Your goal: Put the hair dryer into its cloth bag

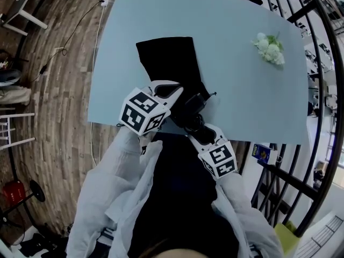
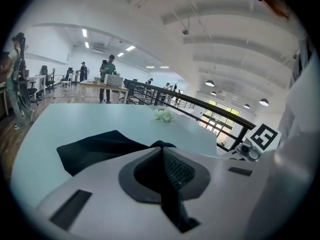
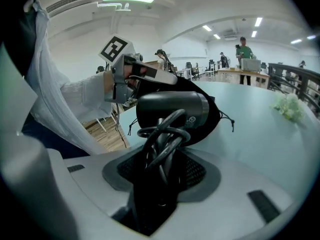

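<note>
Layout at the near edge of the table point(image 1: 236, 90), read left to right.

(a) My left gripper point(image 1: 173, 94) is closed right down. In the left gripper view a thin fold of black fabric runs through the seam between its pads point(image 2: 172, 166), so it has pinched the hem of the cloth bag point(image 1: 166, 61). The bag lies flat on the table, with its closed end away from me and its mouth toward me. From the right gripper view, the left gripper point(image 3: 150, 75) has the upper lip raised above the tabletop.

(b) The hair dryer point(image 3: 172, 111) is black. It sits between the two grippers with its barrel at the bag's mouth. Black on black merges here, so I can only say that the far end seems to be just entering the opening.

(c) My right gripper point(image 3: 162, 151) is about half open and clamped on the dryer's handle. The looped cord point(image 3: 162, 134) is bundled into the same grip.

(d) White flowers point(image 1: 270, 48) lie well apart, at the far right of the table.

Step in hand, as I judge it, is insertion:
- The upper lip should be held high and taut so that the mouth gapes.
- The barrel should go in low, along the bag's length, and not downward into the table.
- The cord loops should stay gathered against the handle, because a stray loop catching the hem or the drawstring point(image 3: 232, 121) would stall the push.
- The lower lip is unheld and may bunch ahead of the dryer.
</note>
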### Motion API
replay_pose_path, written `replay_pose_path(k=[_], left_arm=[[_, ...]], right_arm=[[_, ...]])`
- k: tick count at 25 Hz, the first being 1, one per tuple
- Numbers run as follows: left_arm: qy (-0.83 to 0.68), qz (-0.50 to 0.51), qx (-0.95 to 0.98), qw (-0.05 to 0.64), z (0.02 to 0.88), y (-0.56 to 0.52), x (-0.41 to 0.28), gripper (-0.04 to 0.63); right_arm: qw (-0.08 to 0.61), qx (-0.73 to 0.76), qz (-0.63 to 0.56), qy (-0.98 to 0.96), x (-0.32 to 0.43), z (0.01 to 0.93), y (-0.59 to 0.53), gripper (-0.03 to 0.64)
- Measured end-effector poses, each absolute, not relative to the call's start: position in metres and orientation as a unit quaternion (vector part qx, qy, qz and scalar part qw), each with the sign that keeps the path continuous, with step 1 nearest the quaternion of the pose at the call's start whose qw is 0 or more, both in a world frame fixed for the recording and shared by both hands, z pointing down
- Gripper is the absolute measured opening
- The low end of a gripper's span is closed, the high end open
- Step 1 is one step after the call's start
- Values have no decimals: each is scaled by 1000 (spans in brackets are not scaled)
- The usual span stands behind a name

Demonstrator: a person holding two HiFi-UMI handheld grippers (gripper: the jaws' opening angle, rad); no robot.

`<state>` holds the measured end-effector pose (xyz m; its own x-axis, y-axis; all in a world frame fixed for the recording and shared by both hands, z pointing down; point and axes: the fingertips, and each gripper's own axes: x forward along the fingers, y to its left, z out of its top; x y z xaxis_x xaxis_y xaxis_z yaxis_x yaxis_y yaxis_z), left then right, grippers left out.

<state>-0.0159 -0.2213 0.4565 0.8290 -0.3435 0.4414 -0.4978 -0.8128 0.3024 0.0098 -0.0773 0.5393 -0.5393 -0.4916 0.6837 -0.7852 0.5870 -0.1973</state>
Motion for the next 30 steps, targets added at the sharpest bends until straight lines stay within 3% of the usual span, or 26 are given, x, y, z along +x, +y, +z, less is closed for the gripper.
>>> replay_pose_path(k=[12,30], left_arm=[[-180,172,946,208,440,-185,-12,23],[-86,169,947,258,441,-145,-6,24]], right_arm=[[303,379,266,-833,2,557,-101,195],[230,429,350,-800,-11,556,-144,196]])
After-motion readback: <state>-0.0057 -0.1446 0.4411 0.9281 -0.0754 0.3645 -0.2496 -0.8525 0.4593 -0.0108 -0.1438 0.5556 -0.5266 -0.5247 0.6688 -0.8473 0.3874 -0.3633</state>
